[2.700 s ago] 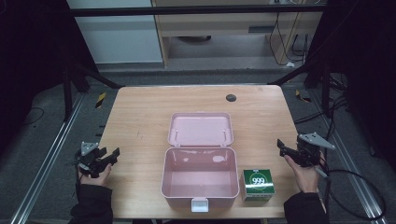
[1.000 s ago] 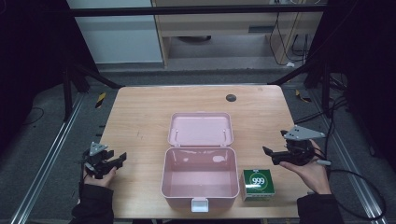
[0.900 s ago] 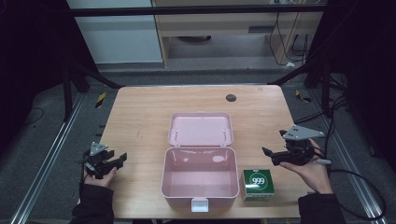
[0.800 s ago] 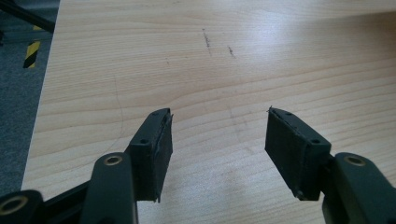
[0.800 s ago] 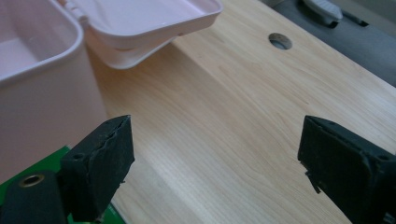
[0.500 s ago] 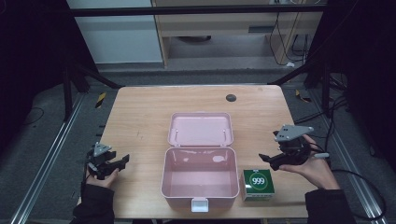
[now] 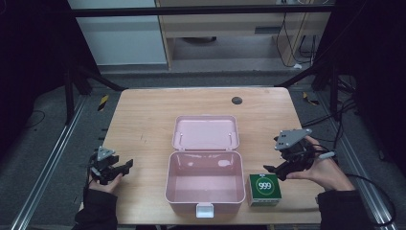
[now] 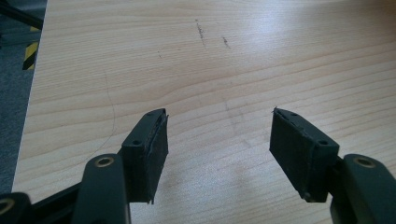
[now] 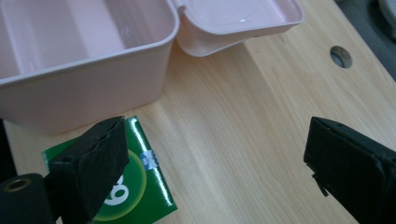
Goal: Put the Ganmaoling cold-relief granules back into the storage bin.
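Observation:
An open pink plastic box [image 7: 204, 178] sits at the middle of the wooden table [image 7: 143, 120], its lid [image 7: 206, 132] laid flat behind it; the inside looks bare. A green carton marked 999 [image 7: 263, 189] stands just right of the box near the front edge. My right gripper [image 7: 276, 170] hovers open beside and slightly above the carton; in the right gripper view the carton [image 9: 123, 186] lies under the left jaw, the box wall [image 9: 88, 88] beyond. My left gripper [image 7: 122, 167] rests open at the table's front left, over bare wood [image 8: 219, 93].
A small dark round spot [image 7: 236, 100] marks the table's far side, also seen as the spot [image 9: 341, 56] in the right gripper view. Metal rails [image 7: 43, 167] run along both sides of the table. A white latch [image 7: 205, 210] sticks out from the box front.
My right gripper has moved in from the table's right edge toward the green carton and lowered beside it. The left gripper shifted slightly onto the table.

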The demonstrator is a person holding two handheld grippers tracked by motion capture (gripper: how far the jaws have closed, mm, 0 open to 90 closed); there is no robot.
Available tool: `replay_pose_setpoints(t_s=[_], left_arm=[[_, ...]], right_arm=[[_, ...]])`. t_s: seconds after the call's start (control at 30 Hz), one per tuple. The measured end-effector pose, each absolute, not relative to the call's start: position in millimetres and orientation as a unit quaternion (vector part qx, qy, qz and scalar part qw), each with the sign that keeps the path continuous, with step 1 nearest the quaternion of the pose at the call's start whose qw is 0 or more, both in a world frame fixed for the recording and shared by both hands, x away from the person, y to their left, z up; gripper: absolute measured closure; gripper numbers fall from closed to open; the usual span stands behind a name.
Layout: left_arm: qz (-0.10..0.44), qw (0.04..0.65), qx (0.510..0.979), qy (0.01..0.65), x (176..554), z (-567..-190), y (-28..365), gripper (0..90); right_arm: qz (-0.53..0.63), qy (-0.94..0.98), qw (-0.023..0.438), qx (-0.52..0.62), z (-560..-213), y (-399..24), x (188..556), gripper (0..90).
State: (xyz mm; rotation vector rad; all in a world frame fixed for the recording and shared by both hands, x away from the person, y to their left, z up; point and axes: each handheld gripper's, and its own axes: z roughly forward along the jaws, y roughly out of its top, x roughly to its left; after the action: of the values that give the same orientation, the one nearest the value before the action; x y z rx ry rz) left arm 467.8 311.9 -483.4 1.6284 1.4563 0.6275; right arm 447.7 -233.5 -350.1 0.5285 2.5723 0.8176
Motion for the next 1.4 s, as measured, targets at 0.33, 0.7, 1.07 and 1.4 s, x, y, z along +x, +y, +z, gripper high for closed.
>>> replay_pose_setpoints(t_s=[0.33, 0.7, 1.07, 1.4], left_arm=[[0.249, 0.419, 0.653, 0.579, 467.8, -483.8, 311.3, 35.8], [0.249, 0.417, 0.656, 0.577, 467.9, -484.3, 310.6, 35.3], [0.25, 0.416, 0.657, 0.577, 467.8, -484.2, 310.7, 35.1], [0.25, 0.414, 0.658, 0.576, 467.9, -484.7, 309.9, 35.0]], right_arm=[[0.255, 0.94, 0.167, 0.151, -352.2, -223.0, 444.5, 6.3], [0.204, 0.96, 0.148, 0.124, -365.3, -212.2, 439.6, 4.2], [0.177, 0.972, 0.116, 0.101, -380.6, -204.0, 434.2, 4.3], [0.161, 0.979, 0.089, 0.088, -396.8, -199.6, 430.8, 3.5]])
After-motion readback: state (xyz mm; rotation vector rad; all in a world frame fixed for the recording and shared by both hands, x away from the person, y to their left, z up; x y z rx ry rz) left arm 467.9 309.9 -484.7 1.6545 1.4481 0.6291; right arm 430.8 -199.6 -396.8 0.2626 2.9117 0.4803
